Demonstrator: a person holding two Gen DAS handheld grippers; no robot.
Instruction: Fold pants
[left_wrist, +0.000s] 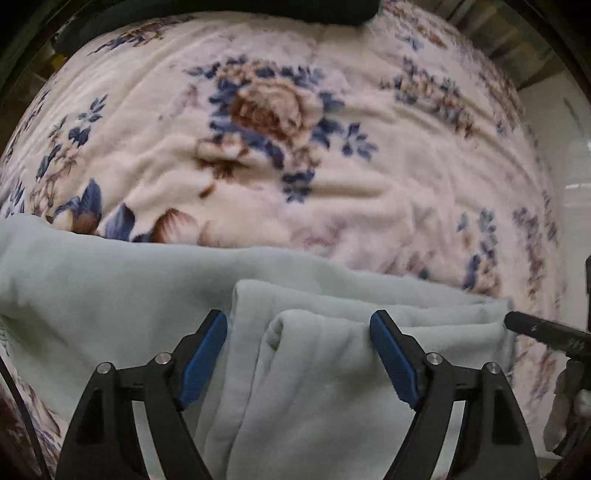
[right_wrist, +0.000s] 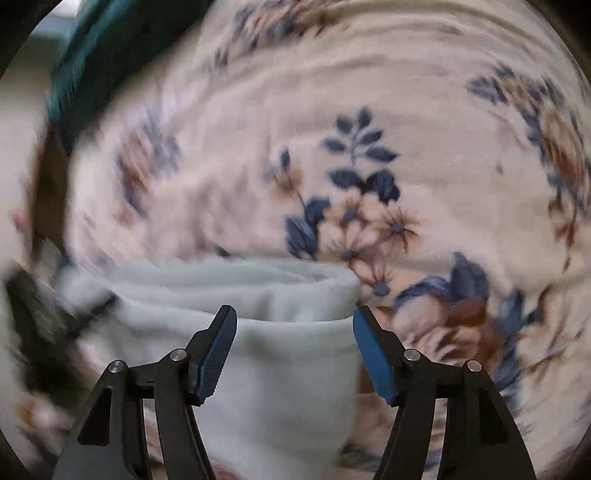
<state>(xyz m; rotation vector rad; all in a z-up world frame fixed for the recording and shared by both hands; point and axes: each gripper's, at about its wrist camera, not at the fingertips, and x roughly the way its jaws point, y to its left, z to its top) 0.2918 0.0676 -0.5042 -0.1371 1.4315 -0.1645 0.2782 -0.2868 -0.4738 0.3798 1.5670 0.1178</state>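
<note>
Looking along the left gripper (left_wrist: 298, 321), its blue-padded tongs stand wide above the pale blue fleece pants (left_wrist: 110, 280), folded in layers on the flowered plush blanket (left_wrist: 406, 177); nothing is pinched. Along the right gripper (right_wrist: 294, 317), wide too, the folded end lies between the pads untouched: I'd bite every layer at once.

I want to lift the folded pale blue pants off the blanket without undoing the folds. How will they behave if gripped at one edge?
The pants look like soft fleece lying in loose, rounded folds, so they would probably droop and unfold. Against the plush floral blanket they would likely drag rather than slide.
</note>
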